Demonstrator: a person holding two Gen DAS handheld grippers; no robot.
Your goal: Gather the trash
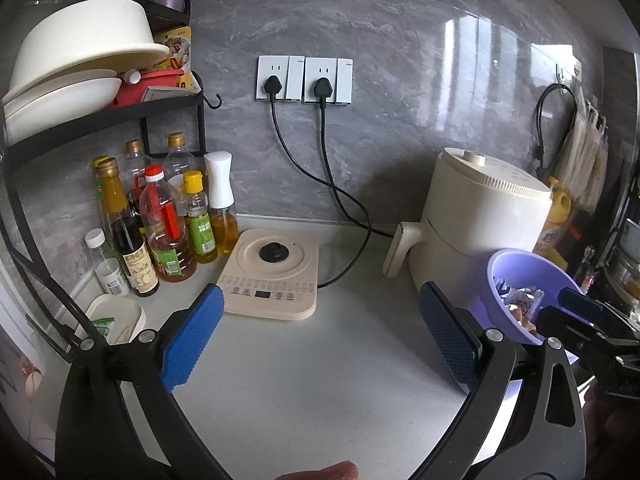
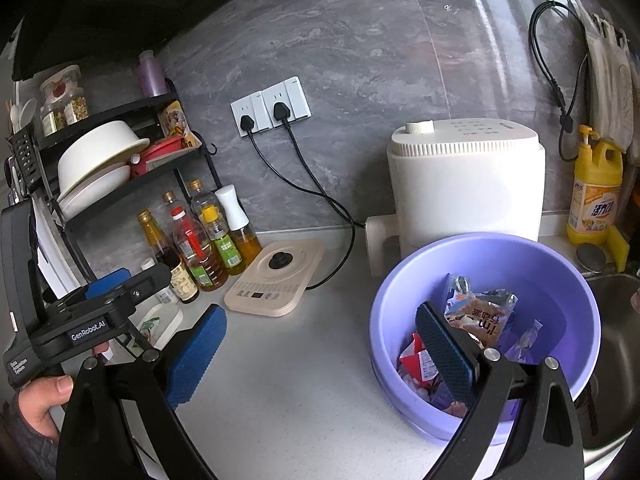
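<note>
**Both grippers spread wide and empty over a countertop; collected wrappers lie in a purple bowl**

The left gripper (image 1: 316,332) hovers above bare counter with its blue pads (image 1: 192,336) far apart and nothing between them. The right gripper (image 2: 324,352) is equally wide and empty; its right pad (image 2: 448,348) hangs over the near rim of the purple bowl (image 2: 568,280), its left pad over the counter. A hand (image 2: 36,400) grips the left tool's handle at the lower left of the right wrist view.

The trash (image 2: 480,312) sits inside the bowl: crinkled foil and plastic snack wrappers, one red packet (image 2: 420,364) among them. Such pieces are judged very light, soft and slippery; they crush flat under the pads, so a pinch on a raised crumpled fold or sealed edge should hold better than one on a flat face. The bowl looks like thin, light plastic, best taken by its rim, and liable to slide on the smooth surface.

The countertop (image 1: 320,380) is pale, smooth and clear in front of the grippers. Outward stand a beige induction plate (image 1: 272,276), a white lidded appliance (image 2: 468,184), a cluster of oil and sauce bottles (image 1: 160,224) beneath a black rack (image 1: 100,112) of dishes, and two wall sockets (image 1: 304,80) with plugged cords. A sink (image 2: 616,340) lies right of the bowl, a yellow detergent bottle (image 2: 596,192) behind it.
</note>
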